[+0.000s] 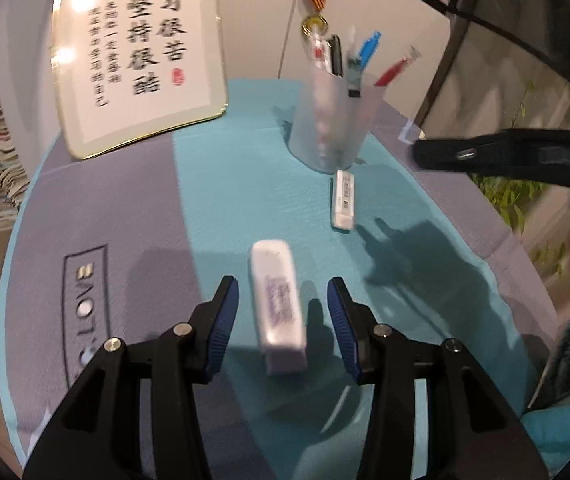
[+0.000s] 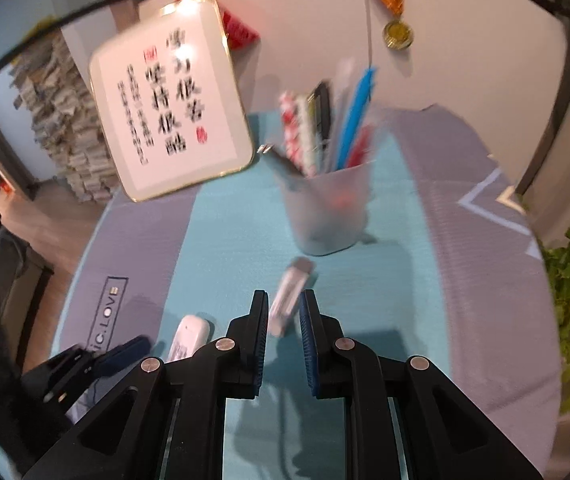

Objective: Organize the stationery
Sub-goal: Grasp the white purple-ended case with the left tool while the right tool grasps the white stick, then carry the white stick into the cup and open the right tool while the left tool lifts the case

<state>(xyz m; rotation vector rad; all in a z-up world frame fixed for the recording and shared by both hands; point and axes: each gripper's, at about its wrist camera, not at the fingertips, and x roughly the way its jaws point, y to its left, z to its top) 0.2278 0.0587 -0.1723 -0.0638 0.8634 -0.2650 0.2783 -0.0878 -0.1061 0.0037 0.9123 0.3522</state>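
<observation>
Left gripper [image 1: 283, 312] fingers apart, straddling near eraser [image 1: 279, 306], lengthwise toward pen cup [image 1: 331, 128]; right gripper [image 2: 283, 320] fingers apart around far eraser [image 2: 289, 296].

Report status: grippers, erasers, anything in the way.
Left gripper open, straddling near white rectangular eraser. Right gripper open around far white eraser, not clamped. Frosted translucent pen cup just beyond; nothing blocking.

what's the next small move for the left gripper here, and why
Probably ease the left gripper forward and close. Its jaws stand open on either side of the near white rectangular eraser, which lies on the teal mat, untouched.
</observation>
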